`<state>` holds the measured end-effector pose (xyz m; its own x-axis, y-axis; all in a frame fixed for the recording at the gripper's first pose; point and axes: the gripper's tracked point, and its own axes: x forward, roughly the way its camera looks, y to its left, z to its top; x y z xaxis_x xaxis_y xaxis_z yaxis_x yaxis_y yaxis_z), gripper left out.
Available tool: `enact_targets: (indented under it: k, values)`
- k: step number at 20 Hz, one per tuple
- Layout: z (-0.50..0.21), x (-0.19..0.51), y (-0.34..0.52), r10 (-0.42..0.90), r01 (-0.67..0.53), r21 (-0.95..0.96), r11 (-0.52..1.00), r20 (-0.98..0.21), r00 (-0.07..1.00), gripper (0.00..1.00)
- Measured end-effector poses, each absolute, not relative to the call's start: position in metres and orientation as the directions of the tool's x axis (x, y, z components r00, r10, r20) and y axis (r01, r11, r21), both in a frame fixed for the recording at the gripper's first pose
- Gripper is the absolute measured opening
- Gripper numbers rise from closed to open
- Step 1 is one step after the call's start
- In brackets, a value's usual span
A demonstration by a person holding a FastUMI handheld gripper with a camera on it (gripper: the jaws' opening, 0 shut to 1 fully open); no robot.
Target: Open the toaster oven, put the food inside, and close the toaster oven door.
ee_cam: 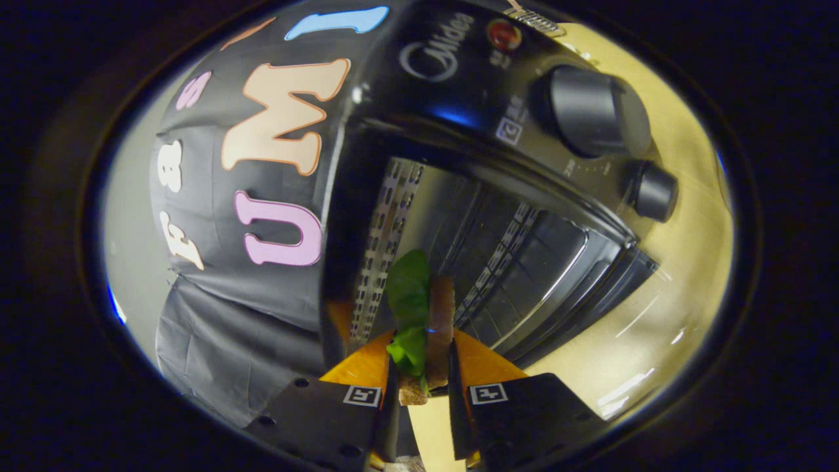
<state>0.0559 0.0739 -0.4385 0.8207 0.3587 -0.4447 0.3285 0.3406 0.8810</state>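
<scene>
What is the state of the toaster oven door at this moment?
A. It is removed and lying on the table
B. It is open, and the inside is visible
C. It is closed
B: the toaster oven door is swung open, showing the inner walls, while the gripper holds the food between its fingers at the opening.

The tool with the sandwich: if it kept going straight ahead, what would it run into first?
Probably nothing at once. The tool, shut on the sandwich, points into the open toaster oven; the sandwich would likely enter the cavity and meet its inner walls first, though depth is unclear.
</scene>
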Motion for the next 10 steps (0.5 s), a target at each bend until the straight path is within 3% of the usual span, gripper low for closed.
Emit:
enact_targets:
  k: [10]
  values:
    - [-0.444,0.08,0.075,0.289,0.274,0.867,0.417,-0.412,0.864,0.35]
